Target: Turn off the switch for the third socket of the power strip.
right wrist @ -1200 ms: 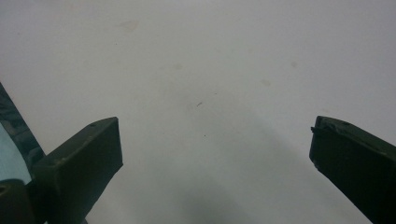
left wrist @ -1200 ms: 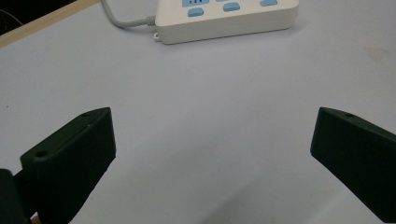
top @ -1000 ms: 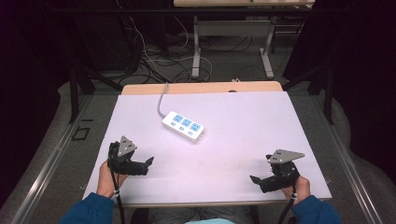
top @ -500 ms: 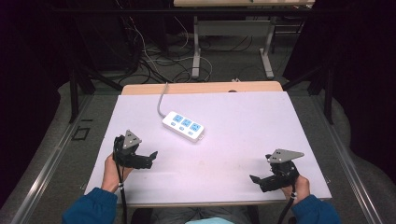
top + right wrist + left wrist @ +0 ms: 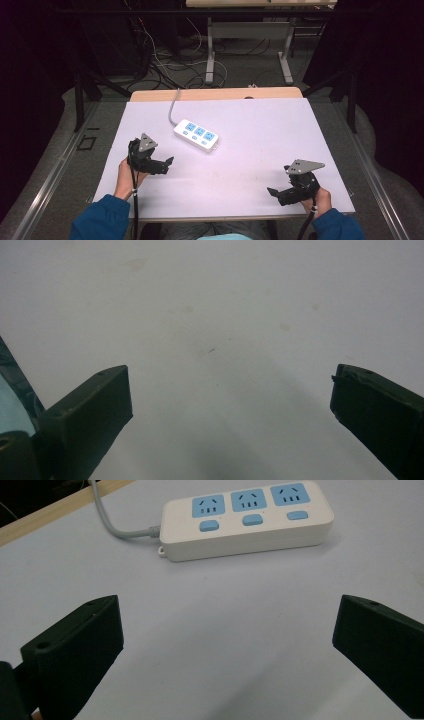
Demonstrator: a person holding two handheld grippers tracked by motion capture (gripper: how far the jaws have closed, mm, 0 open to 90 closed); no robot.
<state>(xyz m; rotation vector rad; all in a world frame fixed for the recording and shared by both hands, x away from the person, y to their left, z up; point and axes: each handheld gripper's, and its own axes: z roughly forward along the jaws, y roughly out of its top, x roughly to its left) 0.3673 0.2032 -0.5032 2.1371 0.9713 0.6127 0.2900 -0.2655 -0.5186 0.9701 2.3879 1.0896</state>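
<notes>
Near the table's (image 5: 250,170) far-left middle lies the power strip (image 5: 196,134), and the left gripper (image 5: 167,162) hovers just short, jaws spread wide. Best to square up across its narrow body; right gripper (image 5: 272,191) idles, also spread.

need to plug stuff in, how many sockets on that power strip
3, in a row along the power strip: one nearest the cable, one in the middle, one at the far end.

Blue sleeves (image 5: 95,220); black hand-held grippers, left (image 5: 162,165), right (image 5: 277,194); grey three-cornered top plates; black cable trailing from each.
</notes>
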